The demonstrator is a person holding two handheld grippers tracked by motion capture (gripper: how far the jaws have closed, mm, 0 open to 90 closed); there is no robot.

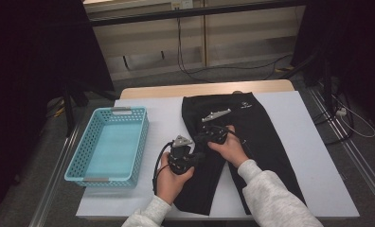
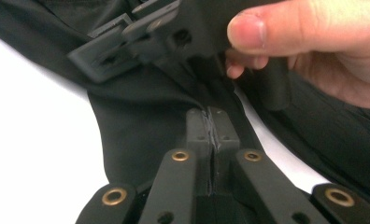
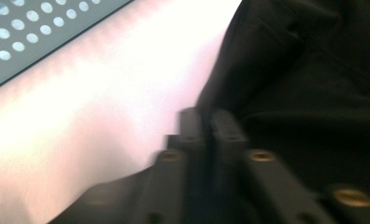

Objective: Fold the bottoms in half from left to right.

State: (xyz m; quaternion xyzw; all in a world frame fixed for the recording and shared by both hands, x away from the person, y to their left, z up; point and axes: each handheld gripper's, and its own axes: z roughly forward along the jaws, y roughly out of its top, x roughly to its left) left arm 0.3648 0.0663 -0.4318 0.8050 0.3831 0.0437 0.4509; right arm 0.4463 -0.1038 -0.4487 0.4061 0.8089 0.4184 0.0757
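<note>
Black trousers (image 1: 252, 137) lie flat on the white-covered surface (image 1: 299, 156), waistband at the far end, legs running toward me. A turquoise basket (image 1: 111, 144) stands to the left, well apart from the garment.

My left tongs (image 2: 212, 122) are closed together, and I judge they clamp the inner edge of the left trouser leg: a thin line of fabric sits between the tips in the left gripper view. My right tongs (image 3: 206, 122) also appear closed, set at the left edge of the cloth; that view is blurred, so I cannot tell whether fabric is actually caught between them. In the high view both tools meet near the crotch, the left tongs (image 1: 195, 153) just on the near side of the right tongs (image 1: 214, 135).

Step in hand, as I judge it: folding the trousers lengthwise. To do it well:
- Confirm both grips hold one layer only.
- Lift low and evenly; keep the edge taut between the two grips.
- Carry the left leg over onto the right leg, seams aligned.
- Release only once the cloth lies flat.
</note>
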